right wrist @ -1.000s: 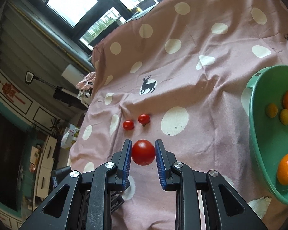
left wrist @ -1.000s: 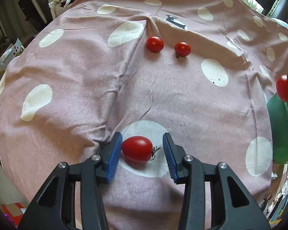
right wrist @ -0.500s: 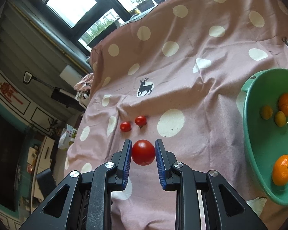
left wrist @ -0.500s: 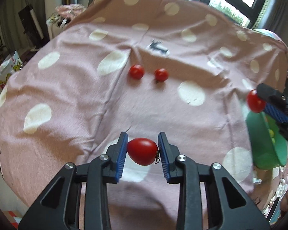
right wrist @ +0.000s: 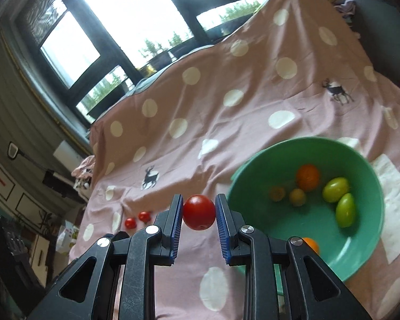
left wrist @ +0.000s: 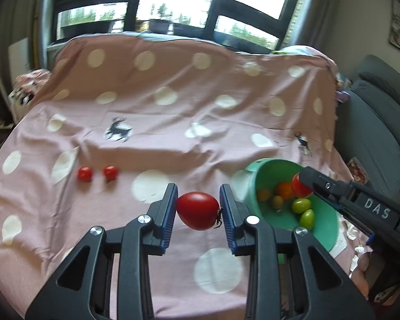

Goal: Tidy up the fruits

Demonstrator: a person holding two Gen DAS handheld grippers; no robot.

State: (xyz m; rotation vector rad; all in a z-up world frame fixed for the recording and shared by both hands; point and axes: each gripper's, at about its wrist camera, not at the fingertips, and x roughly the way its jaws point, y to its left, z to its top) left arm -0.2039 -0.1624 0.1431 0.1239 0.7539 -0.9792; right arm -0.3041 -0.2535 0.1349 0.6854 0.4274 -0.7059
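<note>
Now both grippers clamped on red tomatoes, lifted clear of pink spotted cloth (left wrist: pixel 173 122).
Left gripper (left wrist: pixel 198 209) pinching oval tomato (left wrist: pixel 197 210) end to end between blue pads, stem against right pad, held above cloth just left of green bowl (left wrist: pixel 325 229). Right gripper (right wrist: pixel 199 212) gripping round tomato (right wrist: pixel 199 212) the same way, near bowl's left rim (right wrist: pixel 236 178); in left view, that tomato over bowl. Inside bowl: two green tomatoes (right wrist: pixel 336 189), orange fruit (right wrist: pixel 308 177), small yellowish ones (right wrist: pixel 297 196). Two small tomatoes (left wrist: pixel 85 174) side by side on cloth, well apart from bowl, untouched.
</note>
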